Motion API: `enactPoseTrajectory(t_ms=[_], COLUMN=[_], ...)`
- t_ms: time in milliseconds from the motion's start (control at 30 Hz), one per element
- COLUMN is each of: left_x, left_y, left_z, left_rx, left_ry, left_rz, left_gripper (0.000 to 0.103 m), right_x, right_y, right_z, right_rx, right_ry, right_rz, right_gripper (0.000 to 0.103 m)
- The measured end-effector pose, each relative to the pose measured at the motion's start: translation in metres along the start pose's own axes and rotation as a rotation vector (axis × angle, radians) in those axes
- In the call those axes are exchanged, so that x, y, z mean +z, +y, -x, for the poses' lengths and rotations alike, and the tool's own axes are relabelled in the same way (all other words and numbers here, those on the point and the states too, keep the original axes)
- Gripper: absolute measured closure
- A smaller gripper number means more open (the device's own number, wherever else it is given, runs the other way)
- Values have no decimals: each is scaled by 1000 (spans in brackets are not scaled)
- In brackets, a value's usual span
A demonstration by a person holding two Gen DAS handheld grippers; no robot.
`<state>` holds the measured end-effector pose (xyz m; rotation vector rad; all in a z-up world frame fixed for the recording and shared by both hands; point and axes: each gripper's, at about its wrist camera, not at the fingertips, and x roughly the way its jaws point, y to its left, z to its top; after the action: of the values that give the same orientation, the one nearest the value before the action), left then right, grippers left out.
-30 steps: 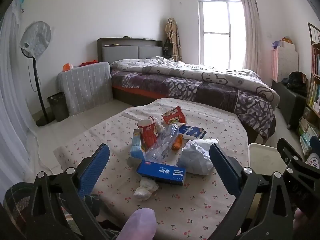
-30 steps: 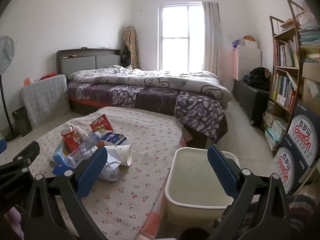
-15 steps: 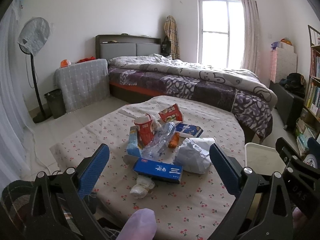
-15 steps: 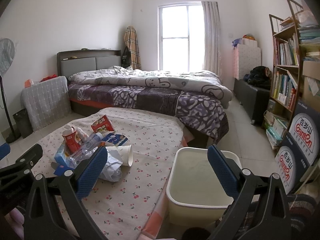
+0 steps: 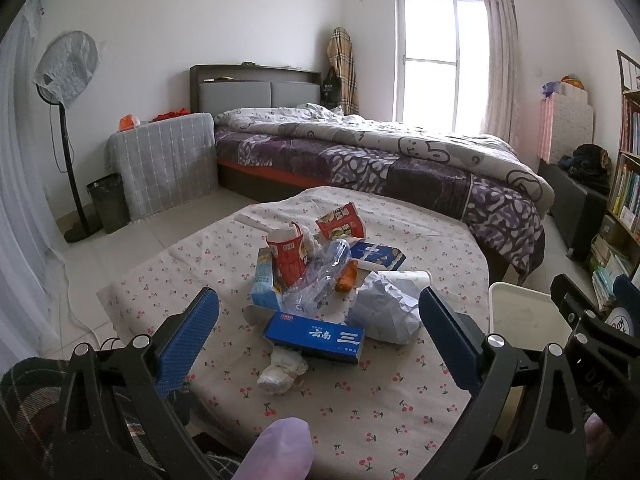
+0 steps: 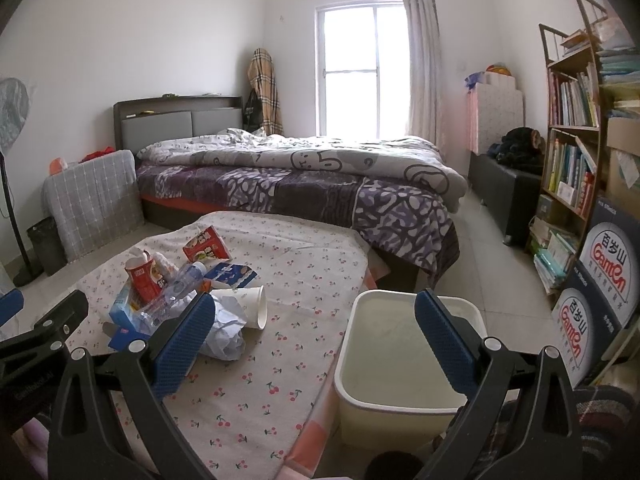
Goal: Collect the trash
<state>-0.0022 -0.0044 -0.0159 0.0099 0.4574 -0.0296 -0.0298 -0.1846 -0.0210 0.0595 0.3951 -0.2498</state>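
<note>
A heap of trash lies on the cherry-print table: a long blue box, a crumpled tissue, a crumpled grey-white bag, a crushed clear bottle, a red paper cup, a red snack packet and a white paper cup. My left gripper is open and empty, above the table's near edge, short of the blue box. My right gripper is open and empty, held above the gap between the table and a cream bin.
The cream bin stands on the floor at the table's right edge. A bed lies beyond the table. A bookshelf and cartons stand at the right. A fan and a dark waste bin stand at the left.
Both grippers have drifted slightly; the trash pile sits a little lower and nearer in the left wrist view. Both stay open and empty.
</note>
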Motion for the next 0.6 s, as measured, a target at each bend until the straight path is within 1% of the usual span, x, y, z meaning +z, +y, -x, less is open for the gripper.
enactPoseTrajectory(t_ms=[600], left_x=[1], left_y=[1], left_z=[-1], left_rx=[0], left_ry=[6], left_rz=[-1], left_gripper=[7], right_x=[0], right_y=[0], right_z=[0], right_rx=[3], right_ry=[4], right_rz=[-1], right_gripper=[6])
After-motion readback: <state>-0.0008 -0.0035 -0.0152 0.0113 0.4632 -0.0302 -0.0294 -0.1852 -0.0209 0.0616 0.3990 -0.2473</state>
